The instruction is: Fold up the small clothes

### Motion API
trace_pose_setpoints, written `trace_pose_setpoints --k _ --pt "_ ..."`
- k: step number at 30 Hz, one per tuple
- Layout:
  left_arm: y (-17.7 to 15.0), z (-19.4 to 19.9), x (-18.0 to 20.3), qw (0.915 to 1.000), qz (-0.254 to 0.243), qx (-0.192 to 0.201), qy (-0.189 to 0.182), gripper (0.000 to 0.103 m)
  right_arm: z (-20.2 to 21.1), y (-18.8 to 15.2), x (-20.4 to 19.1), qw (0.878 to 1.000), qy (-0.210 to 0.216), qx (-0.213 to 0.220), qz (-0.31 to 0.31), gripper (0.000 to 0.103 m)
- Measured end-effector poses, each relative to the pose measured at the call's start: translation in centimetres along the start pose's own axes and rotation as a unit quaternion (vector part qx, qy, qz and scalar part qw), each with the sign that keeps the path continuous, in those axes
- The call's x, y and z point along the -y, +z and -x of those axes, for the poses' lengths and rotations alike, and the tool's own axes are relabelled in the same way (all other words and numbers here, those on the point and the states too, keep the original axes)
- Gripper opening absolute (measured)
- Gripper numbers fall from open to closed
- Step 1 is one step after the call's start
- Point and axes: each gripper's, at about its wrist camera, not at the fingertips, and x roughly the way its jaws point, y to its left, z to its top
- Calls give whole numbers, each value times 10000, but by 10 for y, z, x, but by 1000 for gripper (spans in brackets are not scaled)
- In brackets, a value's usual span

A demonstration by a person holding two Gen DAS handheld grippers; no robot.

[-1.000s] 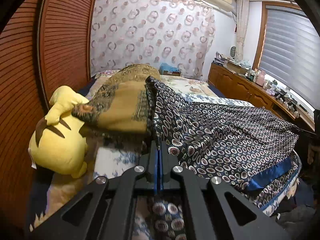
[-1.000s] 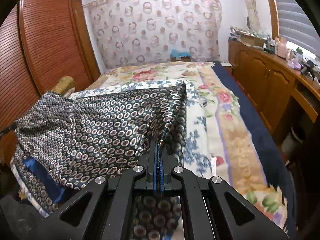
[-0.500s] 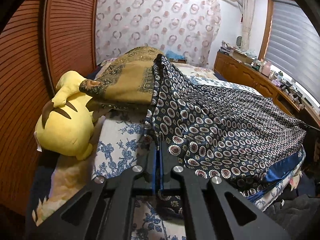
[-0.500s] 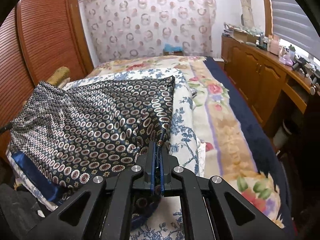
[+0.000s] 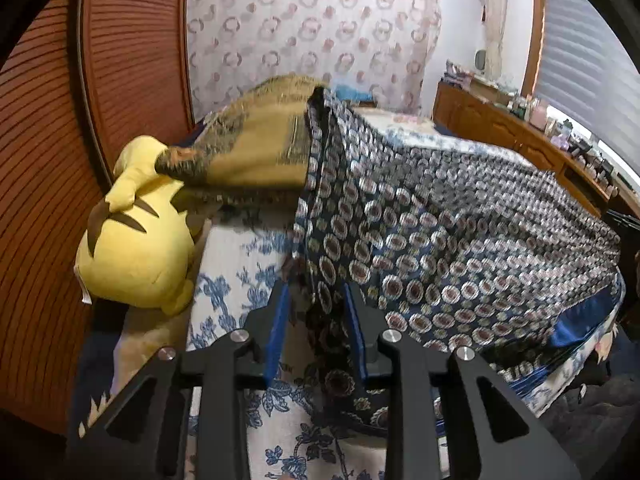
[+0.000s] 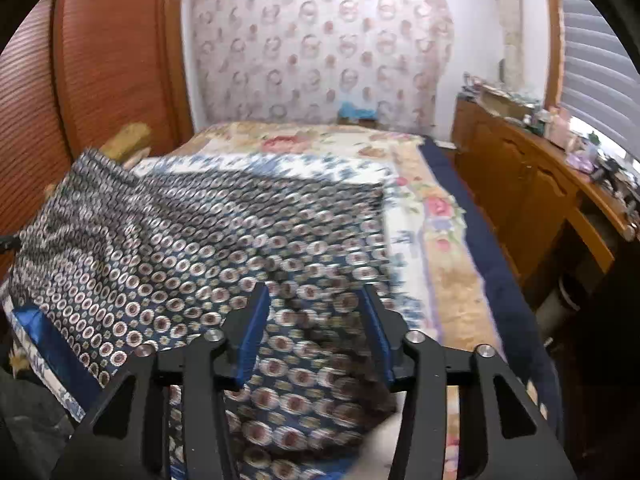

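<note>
Left wrist view: left gripper (image 5: 316,300) at lower centre of frame, jaws spread, blue pads visible on both inner faces. A fold of the patterned cloth (image 5: 440,248) hangs in the gap between the fingers, gripped by neither. The cloth (dark navy, ringed medallion print, plain blue band along one edge) spreads from centre to the right edge of frame, draped over the bed (image 5: 240,264).

Upper centre: an ochre blanket (image 5: 256,152), its right side touching the cloth's upper corner. Left of centre: a yellow plush toy (image 5: 136,256) lying just beside the blanket, against a reddish slatted wardrobe door (image 5: 128,52). Far wall carries a curtain with ring print (image 5: 312,28). A wooden sideboard (image 5: 512,136) with small clutter on top runs along the right.

Right wrist view: right gripper (image 6: 316,320) at lower centre, jaws spread wide. The cloth (image 6: 180,248) lies beneath and between the fingers (heavy motion blur here; contact with the pads cannot be told). It covers the left and centre of frame, with the floral bedspread (image 6: 436,240) showing to its right.
</note>
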Motion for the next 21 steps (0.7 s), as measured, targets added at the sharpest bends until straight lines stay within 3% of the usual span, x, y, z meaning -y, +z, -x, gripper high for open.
trace_pose_setpoints --k 13,21 --pt "-11 -17 -8 9994 129 -310 24 30 -53 -6 -65 9958 608 -487 475 51" --pt "-12 -21 -10 9994 172 -310 -2 31 -64 -10 -77 9935 598 -716 659 51"
